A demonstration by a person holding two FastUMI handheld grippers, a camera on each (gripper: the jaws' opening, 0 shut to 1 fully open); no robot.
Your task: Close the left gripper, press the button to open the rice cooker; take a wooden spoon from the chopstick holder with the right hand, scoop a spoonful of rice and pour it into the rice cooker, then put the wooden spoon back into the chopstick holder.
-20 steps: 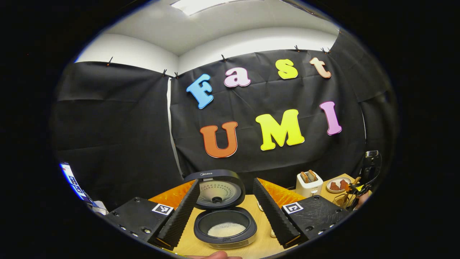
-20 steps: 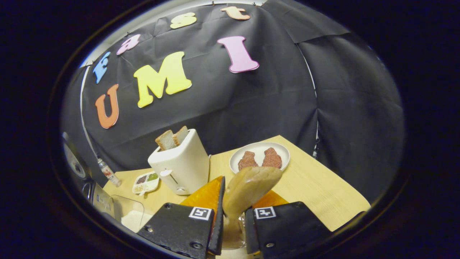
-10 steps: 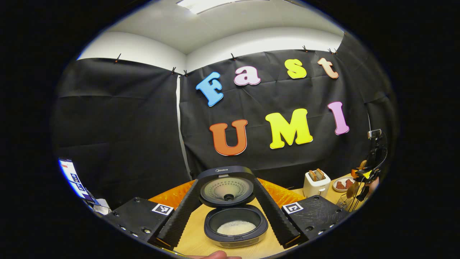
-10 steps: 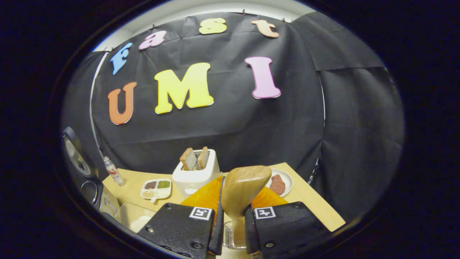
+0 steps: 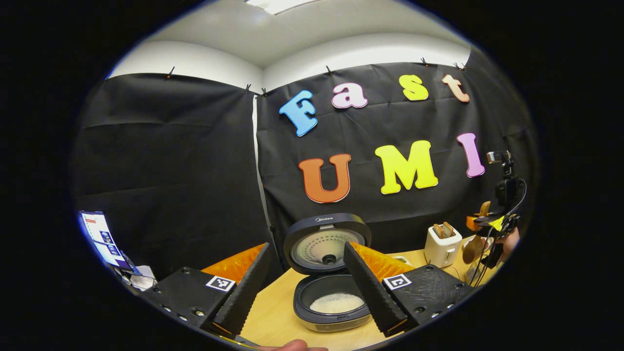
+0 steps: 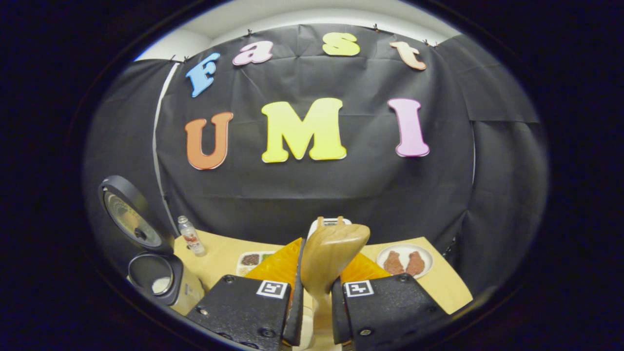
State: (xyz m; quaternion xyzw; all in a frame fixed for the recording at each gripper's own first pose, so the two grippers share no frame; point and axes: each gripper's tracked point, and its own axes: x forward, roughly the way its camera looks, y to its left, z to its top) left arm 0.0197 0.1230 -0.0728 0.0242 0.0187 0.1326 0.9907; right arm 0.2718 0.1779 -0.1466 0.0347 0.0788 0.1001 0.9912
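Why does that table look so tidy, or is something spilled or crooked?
Nothing stands out. The black rice cooker stands open with white rice inside its pot, no grains on the pale wooden table. The right gripper holds the wooden spoon upright.

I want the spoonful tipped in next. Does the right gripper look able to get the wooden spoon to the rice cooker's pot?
Probably yes. The rice cooker stands with its lid swung up, the pot open, and the right gripper is shut on the wooden spoon. The left gripper hangs open just before the cooker.
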